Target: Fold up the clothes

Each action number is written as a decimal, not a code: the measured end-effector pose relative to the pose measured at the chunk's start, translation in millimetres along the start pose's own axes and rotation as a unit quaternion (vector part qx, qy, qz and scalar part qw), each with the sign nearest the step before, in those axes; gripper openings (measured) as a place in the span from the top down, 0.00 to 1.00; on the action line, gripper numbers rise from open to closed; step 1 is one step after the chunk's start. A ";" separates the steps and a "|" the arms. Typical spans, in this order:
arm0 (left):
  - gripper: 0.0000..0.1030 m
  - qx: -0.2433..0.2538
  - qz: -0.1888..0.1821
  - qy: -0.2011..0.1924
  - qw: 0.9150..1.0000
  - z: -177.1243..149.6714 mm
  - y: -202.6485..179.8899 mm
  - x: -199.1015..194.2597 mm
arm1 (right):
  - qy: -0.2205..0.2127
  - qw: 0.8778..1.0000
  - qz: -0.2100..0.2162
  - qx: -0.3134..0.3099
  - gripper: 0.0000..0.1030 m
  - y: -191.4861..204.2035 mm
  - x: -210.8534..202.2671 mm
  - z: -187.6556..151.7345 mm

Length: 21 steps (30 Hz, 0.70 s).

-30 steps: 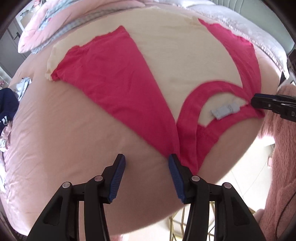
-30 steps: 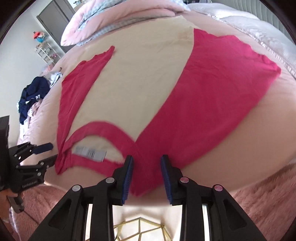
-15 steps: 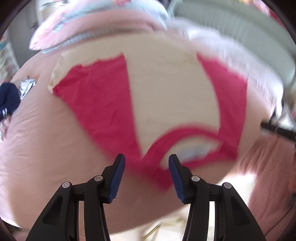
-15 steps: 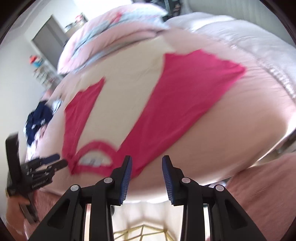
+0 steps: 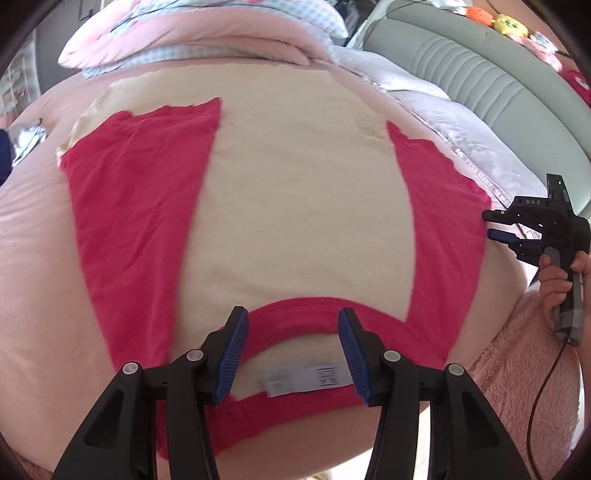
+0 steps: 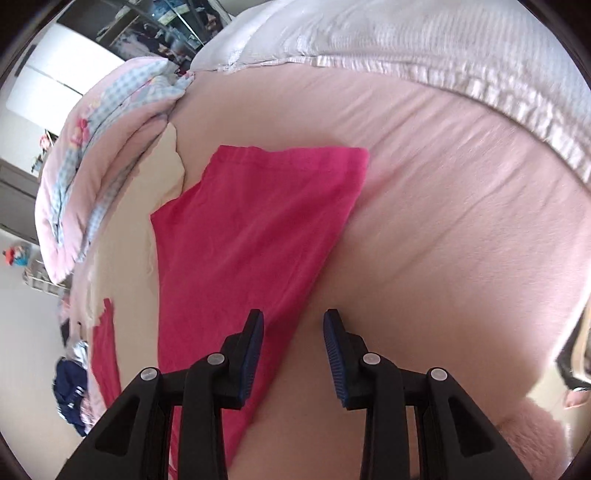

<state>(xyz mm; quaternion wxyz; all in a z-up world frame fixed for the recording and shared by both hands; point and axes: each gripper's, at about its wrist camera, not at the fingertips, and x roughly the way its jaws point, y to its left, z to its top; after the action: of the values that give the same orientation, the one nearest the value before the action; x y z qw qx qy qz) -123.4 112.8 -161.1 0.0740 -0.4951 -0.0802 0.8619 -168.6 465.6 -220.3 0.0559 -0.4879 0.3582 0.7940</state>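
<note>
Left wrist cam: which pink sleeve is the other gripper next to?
The sleeve on the picture's right, narrower than the left one. The right gripper hangs at its outer edge, jaws open, holding nothing.

Both my feeds bright, soft daylight, no hard shadows; heavy fisheye bulge, dark vignette corners; slight motion blur right view.

— Left wrist view?
— Rides behind the left gripper (image 5: 291, 350), tilted steeply down, close over the near edge of the bed (image 5: 33, 266), facing the headboard (image 5: 480, 85) across the pink-and-cream shirt (image 5: 288, 206).
— Right wrist view?
— Behind the right gripper (image 6: 293, 354), also pitched down, rolled sideways, near the shirt's right sleeve (image 6: 258, 236).
— Shared?
— Shirt, bed, folded quilt (image 5: 221, 33) — plus the right gripper, seen at the left view's right edge.
</note>
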 end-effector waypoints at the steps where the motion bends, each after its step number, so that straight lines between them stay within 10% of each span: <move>1: 0.54 -0.005 -0.001 0.001 1.000 -0.9 4.7 0.7 | -0.005 1.000 0.015 0.009 0.68 -2.1 4.9 3.0; 7: 0.54 -0.011 -0.013 0.005 1.000 -2.9 14.5 -0.3 | -0.006 0.999 0.043 0.008 0.94 5.6 19.2 21.0; 15: 0.54 -0.010 -0.036 0.006 0.999 -6.3 22.2 -4.3 | -0.037 0.985 0.093 -0.139 0.95 136.2 -4.7 16.6; 21: 0.54 -0.020 -0.054 0.003 0.998 -7.0 31.6 -5.5 | 0.009 0.971 0.066 -0.231 0.95 234.2 66.3 -17.1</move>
<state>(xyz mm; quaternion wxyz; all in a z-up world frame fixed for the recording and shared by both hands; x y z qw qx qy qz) -116.1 81.3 -166.7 0.1107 -0.4944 -0.1237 0.8532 -292.9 265.0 -158.5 -0.1134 -0.4701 0.1971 0.8528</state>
